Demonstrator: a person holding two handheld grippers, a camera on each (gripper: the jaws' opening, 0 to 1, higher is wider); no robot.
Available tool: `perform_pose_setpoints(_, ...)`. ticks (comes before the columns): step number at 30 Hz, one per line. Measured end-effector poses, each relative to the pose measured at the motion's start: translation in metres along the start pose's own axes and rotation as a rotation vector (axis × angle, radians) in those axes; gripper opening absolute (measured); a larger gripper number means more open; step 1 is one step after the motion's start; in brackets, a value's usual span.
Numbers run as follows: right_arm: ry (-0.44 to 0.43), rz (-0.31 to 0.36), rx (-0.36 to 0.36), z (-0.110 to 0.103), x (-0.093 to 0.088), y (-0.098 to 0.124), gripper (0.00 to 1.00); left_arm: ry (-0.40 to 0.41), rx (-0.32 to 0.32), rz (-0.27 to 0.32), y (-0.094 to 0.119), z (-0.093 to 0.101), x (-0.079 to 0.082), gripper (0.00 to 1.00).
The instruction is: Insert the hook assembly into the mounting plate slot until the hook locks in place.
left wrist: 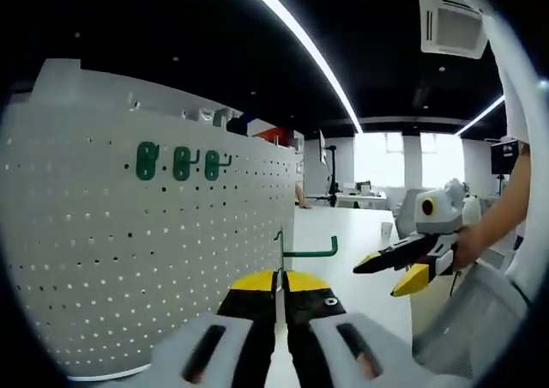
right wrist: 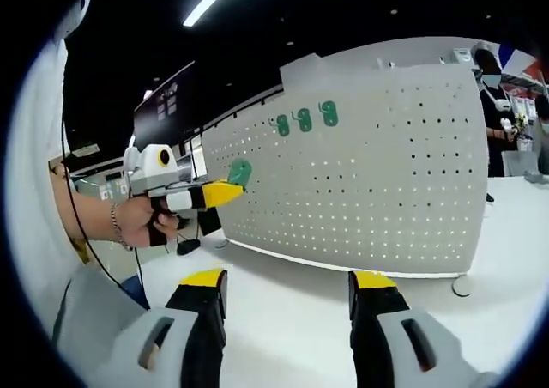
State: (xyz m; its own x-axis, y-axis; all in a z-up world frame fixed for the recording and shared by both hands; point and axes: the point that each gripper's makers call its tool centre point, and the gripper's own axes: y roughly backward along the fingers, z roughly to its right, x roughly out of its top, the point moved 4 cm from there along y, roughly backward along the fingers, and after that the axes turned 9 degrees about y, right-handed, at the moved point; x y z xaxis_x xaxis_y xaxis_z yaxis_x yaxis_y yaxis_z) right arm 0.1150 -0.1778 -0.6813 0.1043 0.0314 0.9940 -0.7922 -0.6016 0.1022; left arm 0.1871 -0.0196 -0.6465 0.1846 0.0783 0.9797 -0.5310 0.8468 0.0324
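My left gripper is closed on a green hook near the white pegboard; three green hooks hang near its top edge; my right gripper stands wide open, holding nothing.

In the left gripper view, the back part of the green hook is hidden between the closed tips of the left gripper. In the right gripper view, the same hook is partly covered by yellow tips. The pegboard is cut off at the left edge.
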Motion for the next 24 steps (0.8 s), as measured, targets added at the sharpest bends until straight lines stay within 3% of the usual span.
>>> perform_pose_setpoints(5, -0.045, 0.14, 0.026, -0.006, 0.021, 0.002, 0.52, -0.001, 0.003, -0.002, 0.0, 0.0, -0.001, 0.02)
perform_pose_setpoints(13, -0.064, 0.154, 0.049, -0.011, 0.024, -0.003, 0.55, 0.001, 0.008, -0.001, -0.001, -0.001, -0.003, 0.02)
perform_pose_setpoints(24, -0.07, 0.167, 0.105, -0.018, 0.033, -0.02, 0.51, -0.006, 0.011, -0.009, 0.0, 0.0, -0.006, 0.02)
